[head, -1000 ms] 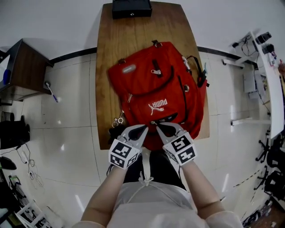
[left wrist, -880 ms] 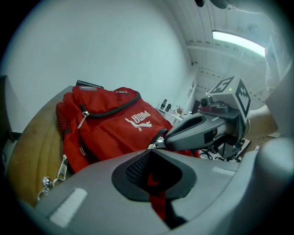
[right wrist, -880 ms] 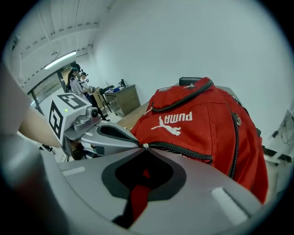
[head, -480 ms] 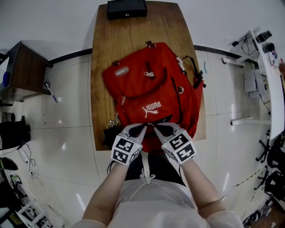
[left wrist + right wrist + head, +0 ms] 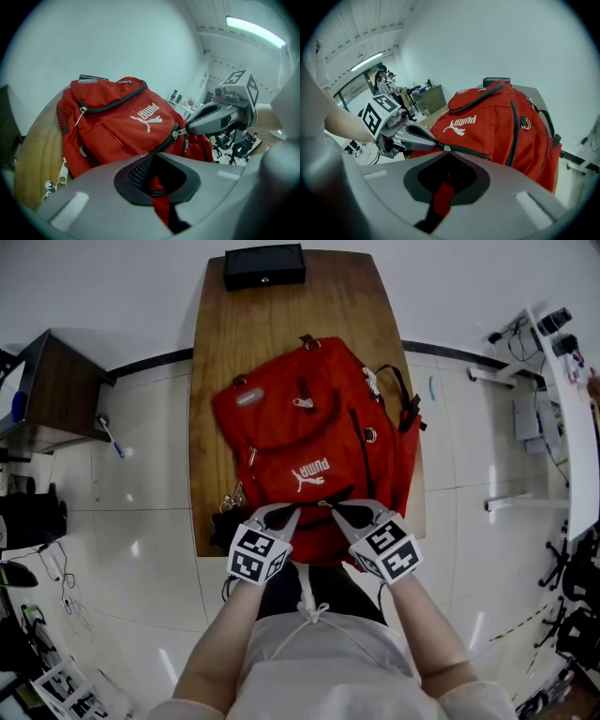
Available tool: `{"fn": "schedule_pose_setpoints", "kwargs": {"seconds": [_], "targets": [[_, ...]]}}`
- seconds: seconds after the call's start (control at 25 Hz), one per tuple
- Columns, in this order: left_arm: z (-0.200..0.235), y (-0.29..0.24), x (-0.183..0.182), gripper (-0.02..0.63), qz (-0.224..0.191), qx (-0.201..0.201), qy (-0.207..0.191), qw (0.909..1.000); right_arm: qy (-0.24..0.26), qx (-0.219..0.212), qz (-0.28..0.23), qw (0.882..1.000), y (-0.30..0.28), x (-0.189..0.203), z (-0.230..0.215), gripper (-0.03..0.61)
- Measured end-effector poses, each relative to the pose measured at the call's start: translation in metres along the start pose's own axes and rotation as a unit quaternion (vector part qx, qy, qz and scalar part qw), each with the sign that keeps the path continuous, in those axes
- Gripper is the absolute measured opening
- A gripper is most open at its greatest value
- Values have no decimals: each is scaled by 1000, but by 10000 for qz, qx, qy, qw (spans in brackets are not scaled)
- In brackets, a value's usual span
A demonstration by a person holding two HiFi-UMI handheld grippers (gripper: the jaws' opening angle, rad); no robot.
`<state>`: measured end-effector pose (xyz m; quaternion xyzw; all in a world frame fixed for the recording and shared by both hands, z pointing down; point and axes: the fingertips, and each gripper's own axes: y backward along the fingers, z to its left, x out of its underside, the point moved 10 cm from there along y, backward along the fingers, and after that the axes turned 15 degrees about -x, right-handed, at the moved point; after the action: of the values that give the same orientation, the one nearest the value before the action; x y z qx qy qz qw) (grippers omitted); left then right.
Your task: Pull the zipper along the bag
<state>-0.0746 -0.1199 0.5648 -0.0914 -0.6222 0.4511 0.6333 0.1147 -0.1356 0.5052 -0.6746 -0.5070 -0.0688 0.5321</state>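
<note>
Currently: your left gripper (image 5: pixel 289 511), jaws pinching fabric of the red bag (image 5: pixel 309 451) between them; your right gripper (image 5: pixel 330 508), jaws together, clamped on the zipper pull (image 5: pixel 180 133) at their tips; bag on table (image 5: pixel 281 320).

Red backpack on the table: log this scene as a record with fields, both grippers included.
bag: red Puma backpack, lying flat on the wooden table
left gripper: jaws shut on the backpack's fabric beside the front zipper
right gripper: jaws shut on the zipper pull
gripper spacing: tips close together at the bag's near edge
far end of table: black box, apart from the bag
</note>
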Motion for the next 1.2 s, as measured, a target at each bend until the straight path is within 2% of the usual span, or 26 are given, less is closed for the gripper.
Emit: {"fn": "schedule_pose_setpoints", "kwargs": {"seconds": [0.2, 0.44, 1.04, 1.2], "targets": [[-2, -1, 0, 8, 119, -114, 128, 9998, -2, -21, 30, 10000, 9, 2, -7, 9], [-3, -2, -4, 8, 322, -198, 161, 9992, -38, 175, 62, 9998, 26, 5, -19, 11], [-7, -3, -1, 8, 282, -267, 398, 9985, -200, 293, 71, 9993, 49, 12, -55, 15], [-7, -3, 0, 8, 354, -272, 351, 9984, -253, 364, 116, 9989, 47, 12, -57, 18]]}}
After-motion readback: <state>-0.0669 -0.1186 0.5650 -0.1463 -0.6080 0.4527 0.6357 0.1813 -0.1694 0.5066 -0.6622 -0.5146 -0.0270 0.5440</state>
